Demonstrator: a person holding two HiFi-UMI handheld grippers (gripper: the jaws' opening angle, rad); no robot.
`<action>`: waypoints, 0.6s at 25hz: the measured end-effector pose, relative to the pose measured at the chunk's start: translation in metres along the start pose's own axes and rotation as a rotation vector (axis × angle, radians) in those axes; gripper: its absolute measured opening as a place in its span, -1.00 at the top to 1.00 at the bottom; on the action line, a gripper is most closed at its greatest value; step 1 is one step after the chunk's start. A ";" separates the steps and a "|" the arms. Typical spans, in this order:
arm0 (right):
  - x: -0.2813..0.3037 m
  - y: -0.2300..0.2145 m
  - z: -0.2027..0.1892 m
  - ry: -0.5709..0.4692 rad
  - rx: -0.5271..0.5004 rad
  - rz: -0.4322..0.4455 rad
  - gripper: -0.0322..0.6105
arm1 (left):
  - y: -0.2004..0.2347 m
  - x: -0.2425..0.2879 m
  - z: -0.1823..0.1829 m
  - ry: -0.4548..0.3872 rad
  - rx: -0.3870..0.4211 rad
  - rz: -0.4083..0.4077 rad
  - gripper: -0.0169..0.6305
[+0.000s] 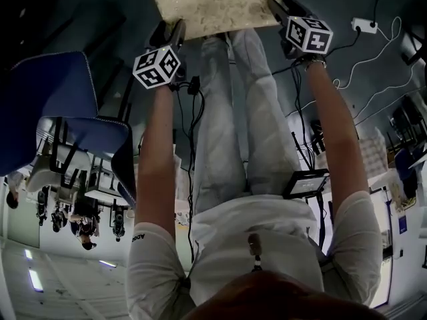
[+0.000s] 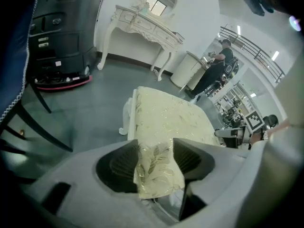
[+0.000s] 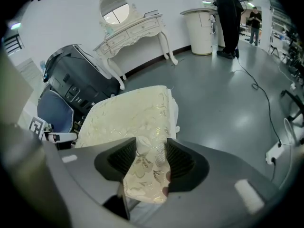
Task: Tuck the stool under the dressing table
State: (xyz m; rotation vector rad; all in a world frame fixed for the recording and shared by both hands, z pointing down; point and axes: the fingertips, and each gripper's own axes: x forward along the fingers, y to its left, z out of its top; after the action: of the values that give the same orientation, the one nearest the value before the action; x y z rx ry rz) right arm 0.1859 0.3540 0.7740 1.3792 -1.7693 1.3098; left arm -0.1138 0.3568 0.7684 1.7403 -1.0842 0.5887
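Note:
The stool's cream, leaf-patterned cushion shows at the top of the head view, on white carved legs. My left gripper is at its near left corner and my right gripper at its near right corner. In the left gripper view the jaws stand wide with a cushion corner between the pads. The right gripper view shows the same, with the other corner between its open jaws. The white dressing table with an oval mirror stands against the far wall, well beyond the stool.
A blue chair stands to my left, near a black machine. A white bin and a standing person are right of the dressing table. Cables and a power strip lie on the grey floor at the right.

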 end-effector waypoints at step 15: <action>0.011 -0.015 0.037 0.048 -0.147 -0.053 0.38 | -0.009 0.018 0.011 0.043 0.003 0.071 0.51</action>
State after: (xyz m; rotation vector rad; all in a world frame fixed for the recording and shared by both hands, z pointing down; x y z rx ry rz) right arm 0.2011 0.3157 0.7749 1.2935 -1.7479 1.1516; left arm -0.0985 0.3406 0.7731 1.6898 -1.1197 0.6688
